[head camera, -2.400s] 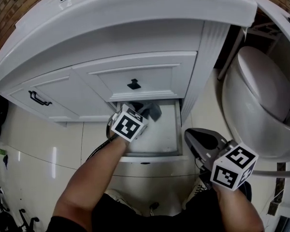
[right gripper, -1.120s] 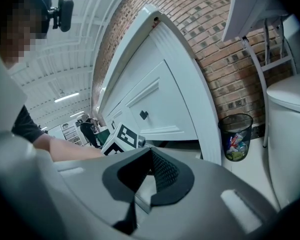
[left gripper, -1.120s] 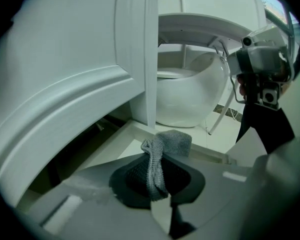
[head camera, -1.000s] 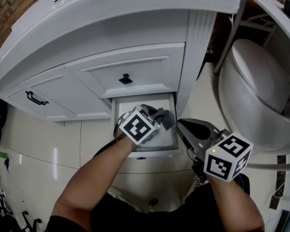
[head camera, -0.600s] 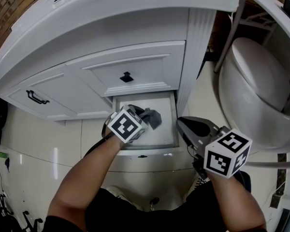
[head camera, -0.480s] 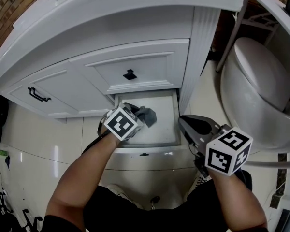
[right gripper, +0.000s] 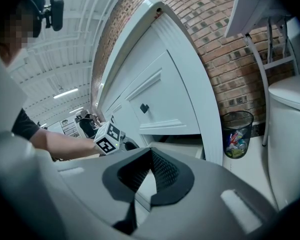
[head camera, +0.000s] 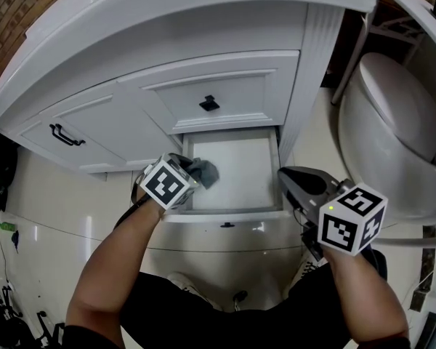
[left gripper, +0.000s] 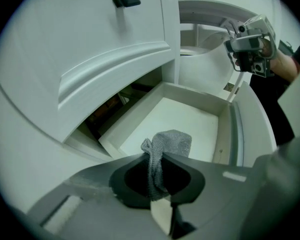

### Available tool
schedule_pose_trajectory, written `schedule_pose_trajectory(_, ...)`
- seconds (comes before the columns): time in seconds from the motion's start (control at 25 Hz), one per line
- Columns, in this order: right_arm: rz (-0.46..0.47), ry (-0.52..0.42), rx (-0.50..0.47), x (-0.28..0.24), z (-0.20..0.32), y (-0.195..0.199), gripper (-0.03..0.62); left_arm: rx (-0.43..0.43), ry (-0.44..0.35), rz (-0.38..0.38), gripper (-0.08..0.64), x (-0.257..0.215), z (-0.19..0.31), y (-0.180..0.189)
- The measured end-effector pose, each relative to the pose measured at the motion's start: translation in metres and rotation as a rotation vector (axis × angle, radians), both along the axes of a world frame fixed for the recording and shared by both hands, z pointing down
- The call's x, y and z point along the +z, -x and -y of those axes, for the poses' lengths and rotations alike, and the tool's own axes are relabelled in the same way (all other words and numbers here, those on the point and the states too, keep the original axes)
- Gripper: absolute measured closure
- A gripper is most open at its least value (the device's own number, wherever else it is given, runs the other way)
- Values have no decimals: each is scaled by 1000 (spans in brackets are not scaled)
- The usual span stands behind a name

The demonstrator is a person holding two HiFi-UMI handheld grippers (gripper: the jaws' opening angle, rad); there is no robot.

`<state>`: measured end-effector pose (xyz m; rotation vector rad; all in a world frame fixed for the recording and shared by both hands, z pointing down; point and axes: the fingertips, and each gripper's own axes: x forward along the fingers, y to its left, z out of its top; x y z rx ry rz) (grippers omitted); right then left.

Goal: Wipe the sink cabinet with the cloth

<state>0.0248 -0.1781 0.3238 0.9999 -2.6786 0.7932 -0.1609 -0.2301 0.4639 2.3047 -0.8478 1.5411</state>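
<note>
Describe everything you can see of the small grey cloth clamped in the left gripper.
The small grey cloth looks like knitted fabric with a fine mesh texture. It is bunched into a narrow fold and pinched between the shut jaws of the left gripper, with a rumpled end poking out past the tips. That end hangs over the white floor of the open bottom drawer, near the drawer's left wall in the head view. Whether it touches the floor cannot be told.

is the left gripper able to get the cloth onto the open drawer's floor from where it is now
Probably yes. The left gripper, jaws shut on the cloth, hangs over the open drawer at its left edge; the floor is bare and nothing lies between.
</note>
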Motion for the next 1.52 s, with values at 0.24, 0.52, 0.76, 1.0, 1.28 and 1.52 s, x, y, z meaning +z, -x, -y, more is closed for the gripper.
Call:
schedule_pose_trajectory(0.24,-12,1,2,4,-1,0,588,-16,-14,3,523,-6,-3,11)
schedule_pose_trajectory(0.52,-7,-15,16,-4,-1,-4,588,88,-6,-121,523,-27,-15,-49)
schedule_pose_trajectory(0.76,-1,-27,22,-5,-3,-9,588,200,21,-197,523,-31,-25,-116)
schedule_pose_trajectory(1.0,17,-34,39,-11,-3,-19,588,328,87,-219,523,-24,-45,-161)
schedule_pose_trajectory(1.28,33,-41,33,-14,-5,-19,588,424,109,-147,523,-10,-55,-168)
schedule_pose_trajectory(1.52,24,-35,29,-12,-7,-20,588,415,111,-99,523,-8,-54,-135)
